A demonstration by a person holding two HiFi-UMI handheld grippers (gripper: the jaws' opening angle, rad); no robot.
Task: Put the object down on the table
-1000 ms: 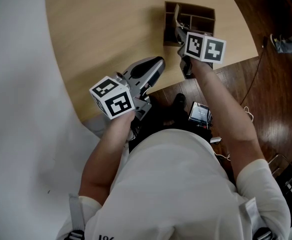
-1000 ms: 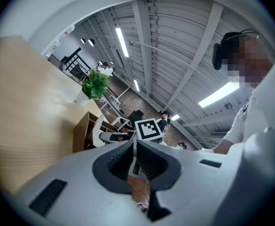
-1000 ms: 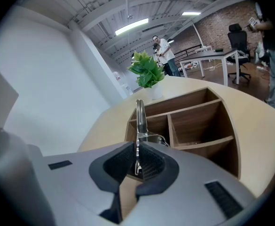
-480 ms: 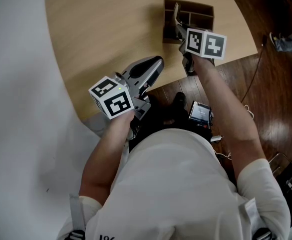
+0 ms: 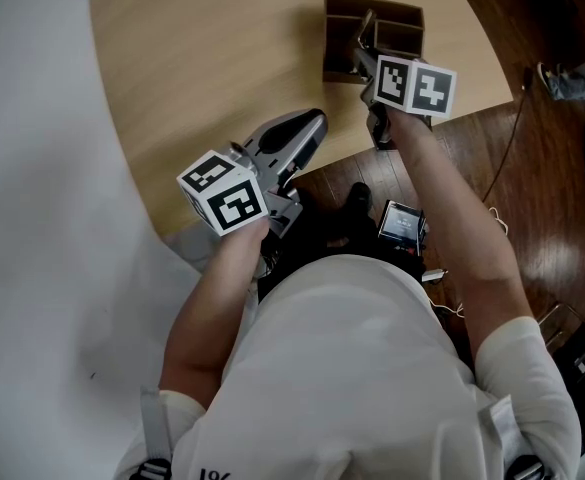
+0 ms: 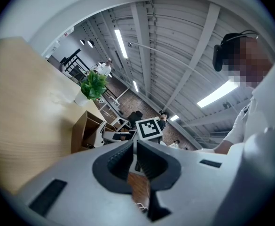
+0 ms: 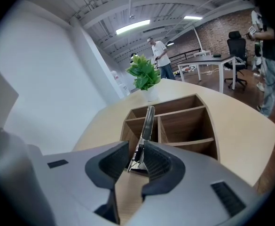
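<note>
Your right gripper (image 7: 136, 150) is clamped on the thin metal clip (image 7: 147, 119), held upright over the left compartments of the wooden organizer box (image 7: 186, 111) on the table (image 7: 236, 126). It's not set down yet. Your left gripper (image 6: 133, 147) has its jaws pinched together with nothing between them.

Divided box (image 5: 372, 8) on table (image 5: 212, 68) far right, plant (image 7: 144, 73) behind; right gripper (image 7: 136, 161) holds flat object (image 7: 148, 121) over box, left gripper (image 5: 310, 130) nearer.
</note>
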